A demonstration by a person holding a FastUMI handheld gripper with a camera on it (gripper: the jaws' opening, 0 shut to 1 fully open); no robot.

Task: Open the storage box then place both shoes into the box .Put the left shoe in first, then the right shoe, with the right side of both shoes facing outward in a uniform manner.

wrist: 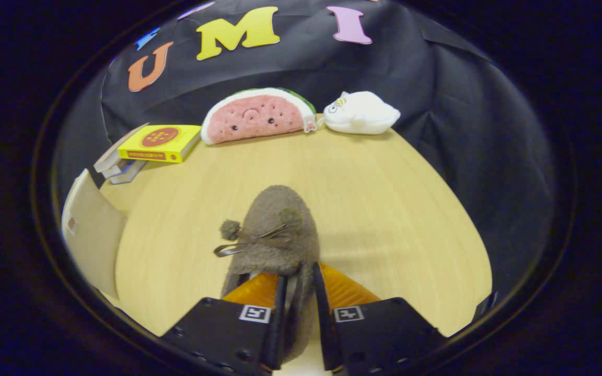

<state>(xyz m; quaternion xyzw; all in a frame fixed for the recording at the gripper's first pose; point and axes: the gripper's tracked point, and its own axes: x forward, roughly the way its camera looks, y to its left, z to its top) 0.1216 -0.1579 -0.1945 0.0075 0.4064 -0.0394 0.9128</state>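
A fuzzy brown-grey shoe point(275, 230) with a brown ribbon bow and pom-poms points away from me over the wooden table point(384, 198). My gripper point(298, 292) is shut on the shoe's heel edge, which is pinched between both fingers. The shoe's toe reaches ahead of the fingers. The pale flap of the storage box point(92, 235) stands to the left of the shoe, its inside hidden.
At the table's far edge lie a watermelon-slice plush point(256, 115) and a white plush animal point(361, 112). A yellow box point(161, 142) rests on stacked books point(118, 167) at the far left. The black cloth wall closes in behind and to the right.
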